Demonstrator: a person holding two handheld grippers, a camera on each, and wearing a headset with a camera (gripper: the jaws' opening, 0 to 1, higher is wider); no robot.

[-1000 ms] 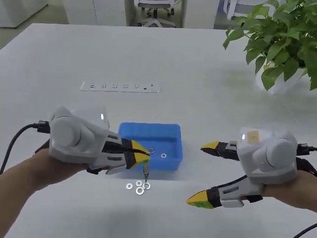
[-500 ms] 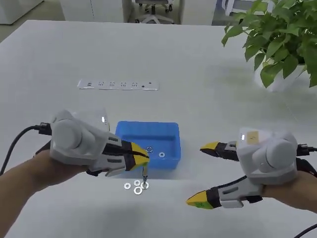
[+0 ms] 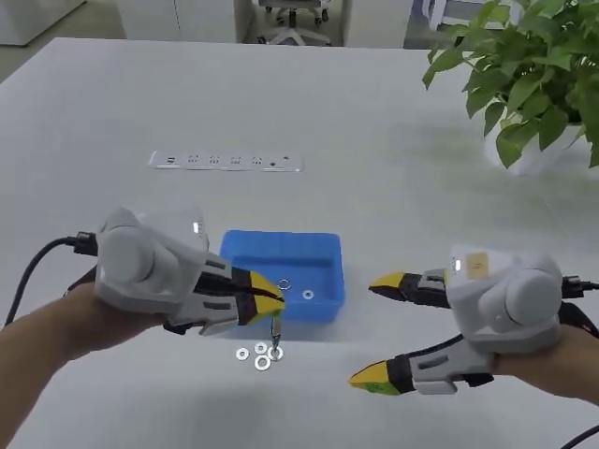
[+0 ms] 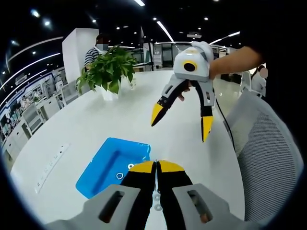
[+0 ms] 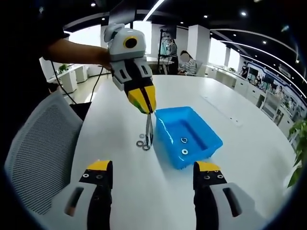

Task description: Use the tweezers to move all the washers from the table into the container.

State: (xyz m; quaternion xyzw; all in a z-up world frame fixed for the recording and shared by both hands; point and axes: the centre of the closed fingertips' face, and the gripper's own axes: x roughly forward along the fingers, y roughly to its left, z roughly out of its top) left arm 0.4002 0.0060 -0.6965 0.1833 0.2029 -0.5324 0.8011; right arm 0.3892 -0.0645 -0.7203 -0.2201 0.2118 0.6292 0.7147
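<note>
Currently, left gripper [image 3: 279,297] clamps tweezers [image 3: 275,329]; right gripper [image 3: 367,331] gapes.

"Where are the washers [image 3: 261,355]?"

"A small cluster of silver rings on the tabletop [image 3: 393,187], just in front of the blue container [image 3: 281,241]. Two more lie inside it."

"And the tweezers [image 3: 275,329]?"

"Pinched in the left gripper [image 3: 271,294], hanging upright with the tips down at the cluster."

The left tool [image 3: 270,296] has lowered the tweezers [image 3: 275,329] until their tips reach the washers [image 3: 261,355].
</note>
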